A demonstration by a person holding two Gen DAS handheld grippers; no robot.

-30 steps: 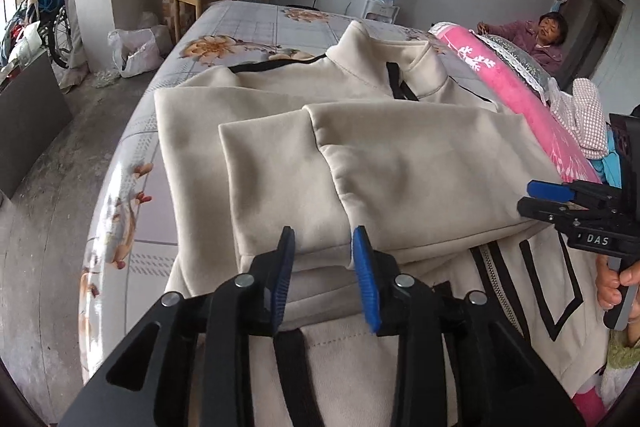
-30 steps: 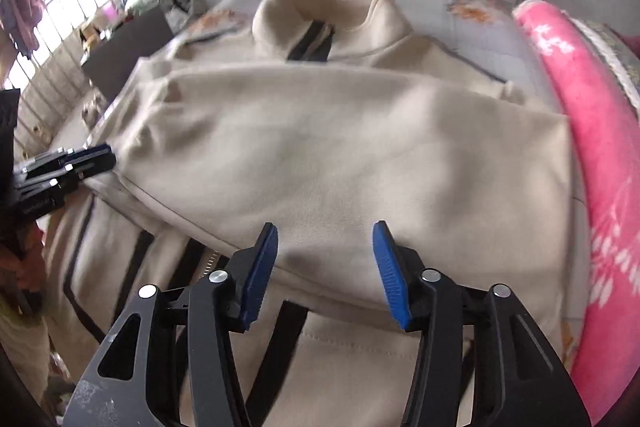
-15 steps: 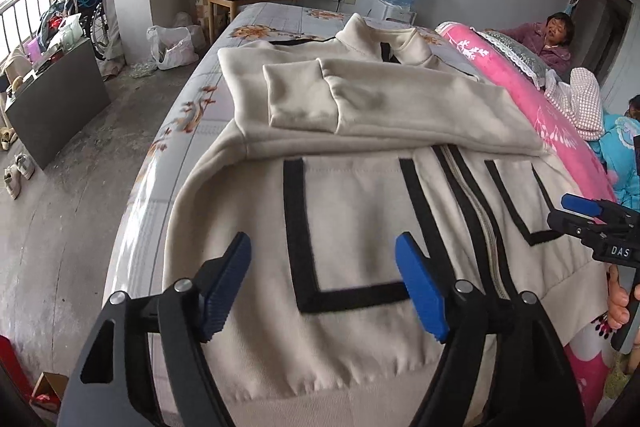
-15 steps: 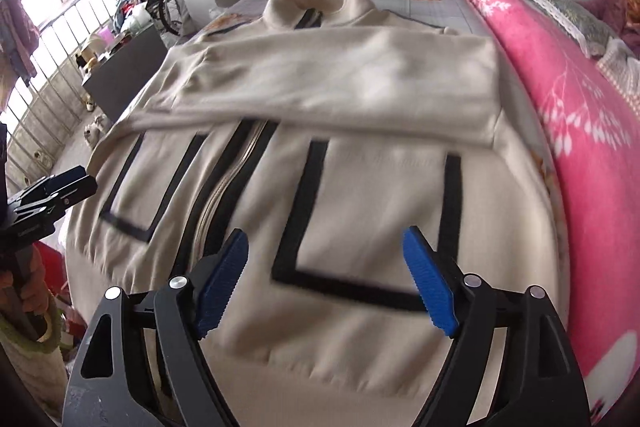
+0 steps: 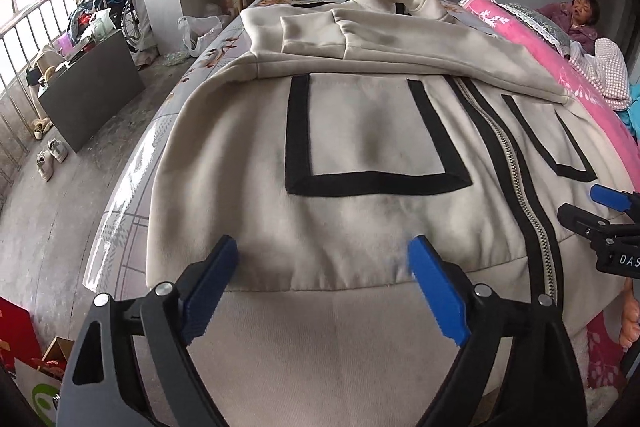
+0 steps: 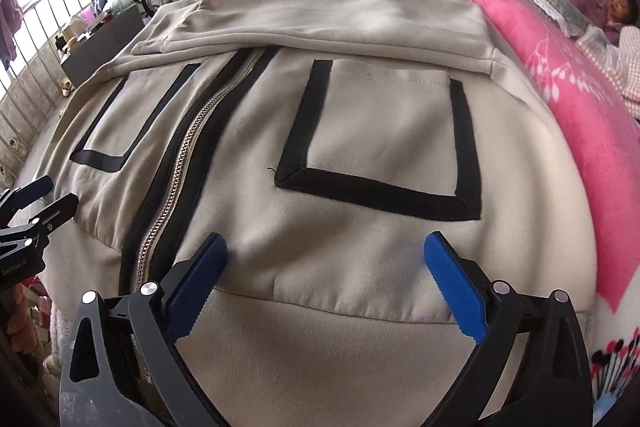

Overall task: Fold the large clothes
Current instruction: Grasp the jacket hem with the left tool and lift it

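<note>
Jacket (image 5: 372, 131) in beige with black trim lies face up on the bed (image 5: 132, 187), collar toward the far end, its bottom band draped over the near edge. Both sleeves (image 5: 400, 43) are already folded across the chest, 1 over the other, so the body is narrowed to a rectangle and what remains, by my judgement, is to bring the lower half up over them. That would explain where the 2 tools sit: the left tongs (image 5: 324, 291) hang over the hem on the left side of the zipper (image 6: 192, 163), the right tongs (image 6: 326, 283) over the hem on the other side, each under 1 of the black-edged pockets (image 6: 384, 135), spaced to lift the band evenly. Both tongs are released and widening, with cloth below them but nothing pinched between the blue pads. A pink blanket (image 6: 560, 99) runs along the bed's right edge, just beside the jacket.
</note>
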